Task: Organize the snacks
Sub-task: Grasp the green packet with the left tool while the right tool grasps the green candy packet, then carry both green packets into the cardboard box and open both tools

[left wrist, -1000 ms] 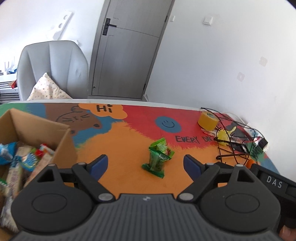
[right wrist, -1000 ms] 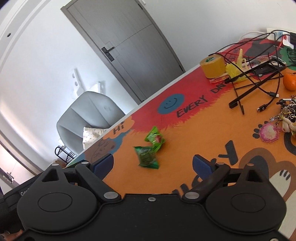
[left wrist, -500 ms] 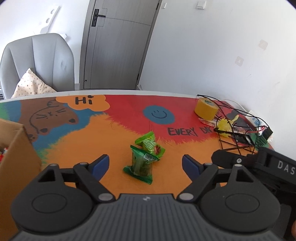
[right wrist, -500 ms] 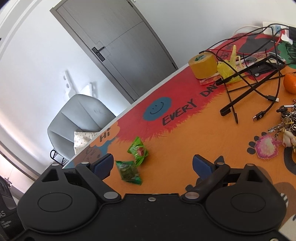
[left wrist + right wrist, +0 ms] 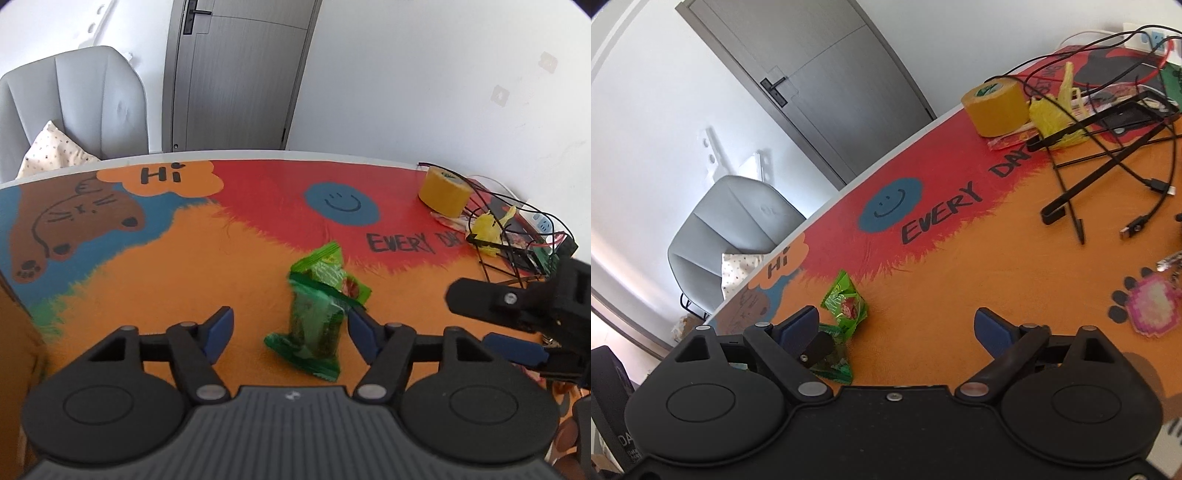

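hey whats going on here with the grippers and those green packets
A person is tidying snacks off a colourful table mat. The left hand-held gripper is open and low over the mat, with two green snack packets lying between its fingers, not yet gripped. The right hand-held gripper is also open and empty, just to the right of the packets. A corner of a cardboard box shows at the left edge.

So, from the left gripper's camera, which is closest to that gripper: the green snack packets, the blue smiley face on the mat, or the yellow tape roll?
1. Green snack packets: right between the open fingers of the left gripper.
2. Blue smiley face: printed on the mat, farther ahead.
3. Yellow tape roll: far right, near the wall.
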Motion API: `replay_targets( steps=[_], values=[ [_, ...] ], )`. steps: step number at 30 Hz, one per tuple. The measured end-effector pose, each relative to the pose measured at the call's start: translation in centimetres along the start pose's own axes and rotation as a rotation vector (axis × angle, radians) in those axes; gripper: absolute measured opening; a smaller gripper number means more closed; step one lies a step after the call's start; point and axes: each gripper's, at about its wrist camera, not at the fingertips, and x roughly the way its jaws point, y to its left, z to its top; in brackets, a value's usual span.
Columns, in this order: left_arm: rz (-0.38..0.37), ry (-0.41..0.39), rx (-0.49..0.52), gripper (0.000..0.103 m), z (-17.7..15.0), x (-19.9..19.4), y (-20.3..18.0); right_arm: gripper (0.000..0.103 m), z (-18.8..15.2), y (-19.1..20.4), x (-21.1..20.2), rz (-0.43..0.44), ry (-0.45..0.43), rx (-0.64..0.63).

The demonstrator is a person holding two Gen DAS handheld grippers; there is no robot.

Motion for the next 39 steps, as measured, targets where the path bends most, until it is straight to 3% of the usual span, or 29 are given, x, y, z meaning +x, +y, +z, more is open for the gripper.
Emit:
replay_targets(
  steps=[2, 5, 26, 29, 31, 33, 39],
  values=[
    [-0.018, -0.002, 0.002, 0.059, -0.1, 0.4, 0.0, 0.09, 0.1, 0.4, 0.7, 0.003, 0.009, -0.01],
    [-0.042, 0.022, 0.005, 0.028, -0.2, 1.2, 0.0, 0.085, 0.3, 1.2, 1.7, 0.006, 0.016, -0.032],
    [0.057, -0.038, -0.194, 0.028, 1.9, 0.3, 6.3, 0.07, 0.7, 5.3, 7.6, -0.013, 0.081, -0.162],
    [0.054, -0.038, -0.208, 0.028, 2.0, 0.3, 6.7, 0.065, 0.5, 6.2, 8.2, -0.04, 0.081, -0.209],
    [0.054, -0.037, -0.216, 0.028, 1.9, 0.3, 6.9, 0.055, 0.4, 6.7, 8.6, -0.053, 0.082, -0.237],
    [0.053, -0.034, -0.224, 0.028, 1.8, 0.2, 7.0, 0.036, 0.2, 7.0, 8.8, -0.07, 0.081, -0.275],
    [0.042, -0.034, -0.226, 0.028, 1.1, -1.3, 6.9, 0.029, -0.6, 6.1, 7.2, -0.049, 0.091, -0.256]
  ],
)
